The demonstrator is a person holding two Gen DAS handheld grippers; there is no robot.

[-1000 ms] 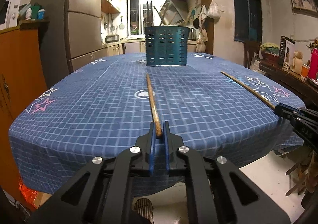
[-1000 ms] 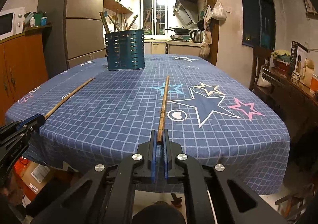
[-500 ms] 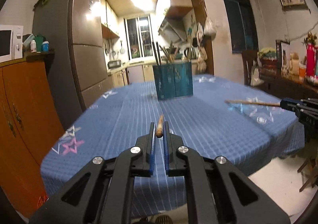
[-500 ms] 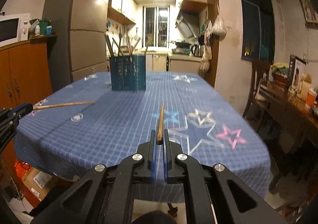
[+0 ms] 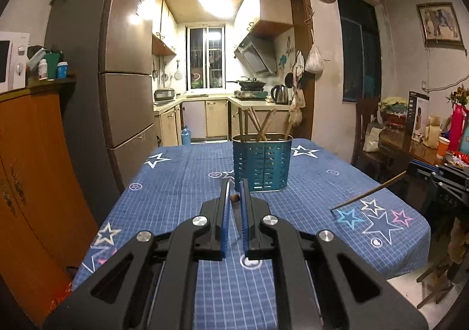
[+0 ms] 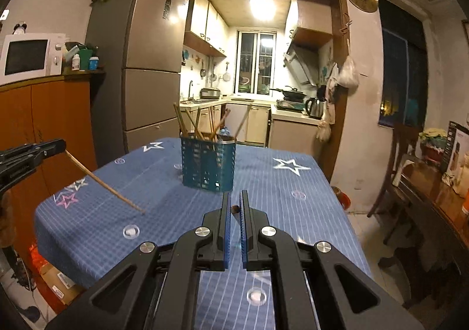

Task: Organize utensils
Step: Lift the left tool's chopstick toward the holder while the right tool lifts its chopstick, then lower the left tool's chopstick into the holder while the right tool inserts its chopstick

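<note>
while both sticks are held clear of the table:
left gripper [image 5: 233, 198]: clamped on a chopstick [image 6: 102, 183]
right gripper [image 6: 233, 208]: clamped on a second chopstick [image 5: 369, 194]
holder [image 5: 261, 166]: at 12 o'clock, already stocked
step: carry to holder
next move: tips are to be tilted down over the rim

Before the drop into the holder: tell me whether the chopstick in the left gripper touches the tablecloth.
Apart. The right wrist view shows the chopstick slanting down from the left gripper, its tip hanging clear above the tablecloth.
</note>
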